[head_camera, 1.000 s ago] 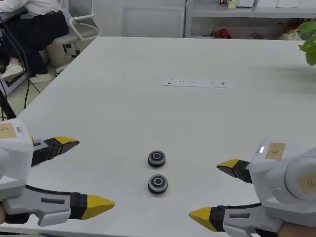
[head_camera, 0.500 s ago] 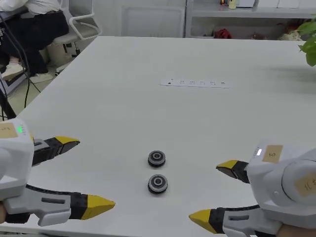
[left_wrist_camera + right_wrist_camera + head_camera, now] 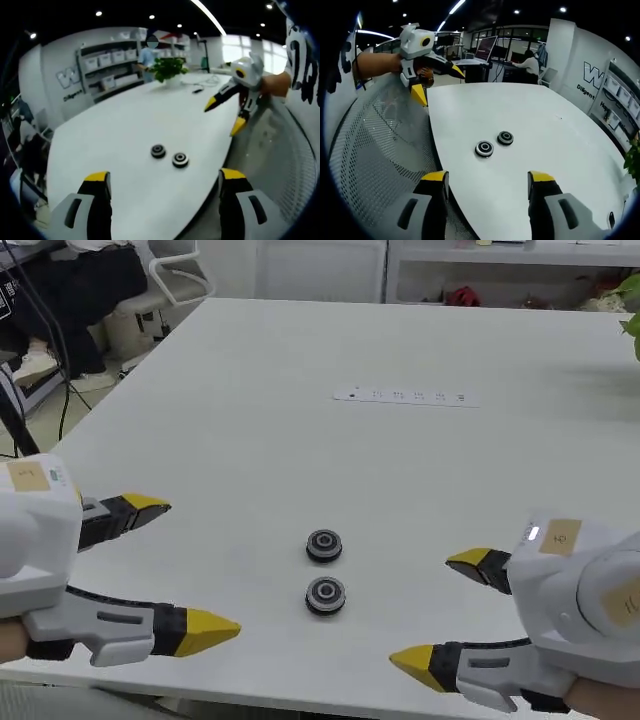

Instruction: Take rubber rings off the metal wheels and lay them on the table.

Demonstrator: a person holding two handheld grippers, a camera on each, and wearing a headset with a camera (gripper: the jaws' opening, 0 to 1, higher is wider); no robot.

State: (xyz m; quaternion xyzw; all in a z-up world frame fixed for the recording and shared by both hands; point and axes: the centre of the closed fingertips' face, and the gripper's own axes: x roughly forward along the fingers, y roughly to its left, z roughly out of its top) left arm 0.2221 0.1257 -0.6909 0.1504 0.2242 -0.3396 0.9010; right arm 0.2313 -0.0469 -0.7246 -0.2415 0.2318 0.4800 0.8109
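Two small metal wheels with black rubber rings lie flat on the white table near its front edge: a far wheel [image 3: 324, 546] and a near wheel [image 3: 326, 595]. The left gripper view holds them as well, far wheel [image 3: 158, 151] and near wheel [image 3: 180, 160], and so does the right gripper view, near wheel [image 3: 484, 148] and far wheel [image 3: 505, 138]. My left gripper [image 3: 188, 568] hangs open to the left of them, nothing between its yellow-tipped fingers. To the right my right gripper [image 3: 446, 612] is open too, also apart from the wheels.
A white power strip [image 3: 405, 397] lies flat further back on the table. An office chair [image 3: 165, 290] and a seated person stand beyond the far left corner. Green plant leaves [image 3: 631, 300] reach in at the right edge. Shelves line the back wall.
The head camera has tilted, so the whole scene has shifted slightly. Both grippers stay open beside the wheels, and the wheels have not moved.
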